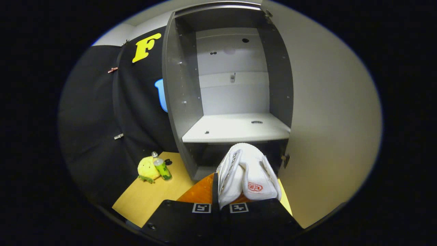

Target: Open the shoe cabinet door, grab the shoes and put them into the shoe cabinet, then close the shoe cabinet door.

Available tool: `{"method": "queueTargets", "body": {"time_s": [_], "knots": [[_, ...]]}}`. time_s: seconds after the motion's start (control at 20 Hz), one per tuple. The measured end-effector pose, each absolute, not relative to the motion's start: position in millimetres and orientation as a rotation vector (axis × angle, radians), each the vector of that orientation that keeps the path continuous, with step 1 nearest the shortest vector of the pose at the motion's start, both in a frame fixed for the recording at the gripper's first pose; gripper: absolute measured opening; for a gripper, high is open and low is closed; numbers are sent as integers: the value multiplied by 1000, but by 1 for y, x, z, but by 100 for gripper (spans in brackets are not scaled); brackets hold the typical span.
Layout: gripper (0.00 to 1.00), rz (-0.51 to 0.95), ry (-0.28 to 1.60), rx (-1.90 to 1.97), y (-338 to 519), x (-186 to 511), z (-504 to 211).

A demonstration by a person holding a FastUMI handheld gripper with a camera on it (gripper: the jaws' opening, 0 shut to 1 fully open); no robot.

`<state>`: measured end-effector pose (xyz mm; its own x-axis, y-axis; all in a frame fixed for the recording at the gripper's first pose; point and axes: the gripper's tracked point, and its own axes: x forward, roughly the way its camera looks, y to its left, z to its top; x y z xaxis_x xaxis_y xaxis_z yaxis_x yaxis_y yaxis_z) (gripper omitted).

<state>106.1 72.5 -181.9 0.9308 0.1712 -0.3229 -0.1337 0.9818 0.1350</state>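
While the white shoes [247,176] are held up just ahead of the gripper [225,205], heels toward the camera and toes toward the cabinet, both fingers are seen pressed together on the collar of one shoe — the pair is carried side by side, apparently as one bundle. They are judged light and soft-sided, with a stiffer sole; a grip at the heel collar is judged sound, though the fabric may slip if swung. Just beyond them the shoe cabinet [235,85] stands open, its pale shelf [235,131] bare and a darker lower compartment beneath it. The cabinet door [327,119] is swung wide to the right. On the wooden floor [150,198] to the left, a yellow plush toy [147,168] and a green bottle [162,168] lie touching — well apart from the shoes
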Motion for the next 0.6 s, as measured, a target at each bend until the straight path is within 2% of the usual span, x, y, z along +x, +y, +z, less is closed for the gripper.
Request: {"method": "queueTargets", "body": {"time_s": [0.3, 0.6], "knots": [[5, 147, 299, 97, 66, 205, -128], [5, 119, 274, 13, 60, 315, -120]]}}
